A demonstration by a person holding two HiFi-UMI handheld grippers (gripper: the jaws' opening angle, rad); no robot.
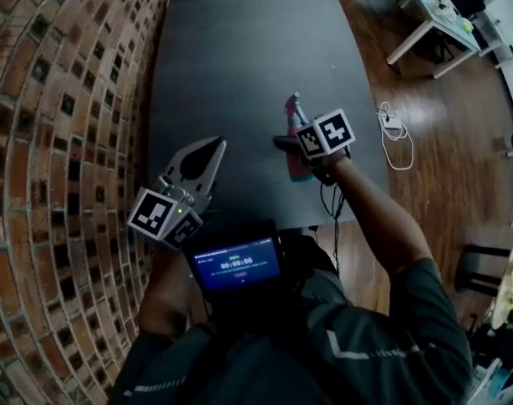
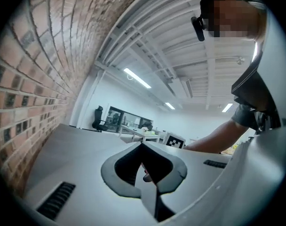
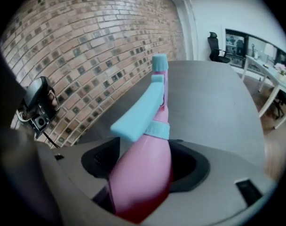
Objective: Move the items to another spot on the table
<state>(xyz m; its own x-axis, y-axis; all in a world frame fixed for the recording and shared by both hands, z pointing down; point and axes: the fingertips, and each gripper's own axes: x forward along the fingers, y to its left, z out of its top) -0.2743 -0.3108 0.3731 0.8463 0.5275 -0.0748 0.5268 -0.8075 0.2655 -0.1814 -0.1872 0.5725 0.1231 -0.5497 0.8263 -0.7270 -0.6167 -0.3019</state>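
A pink spray bottle (image 1: 292, 123) with a light blue trigger and nozzle stands over the dark table (image 1: 240, 49), near its front right. My right gripper (image 1: 295, 152) is shut on the bottle's body, and in the right gripper view the pink bottle (image 3: 142, 168) fills the space between the jaws, its nozzle pointing up and away. My left gripper (image 1: 216, 144) hovers over the table's front left, its jaws shut tip to tip with nothing in them. In the left gripper view the left gripper (image 2: 142, 144) points upward across the table.
A brick wall (image 1: 54, 99) runs along the table's left side. A white cable with an adaptor (image 1: 395, 133) lies on the wooden floor just past the table's right edge. A white desk (image 1: 434, 7) stands at the far right. A small screen (image 1: 236, 264) sits at the person's chest.
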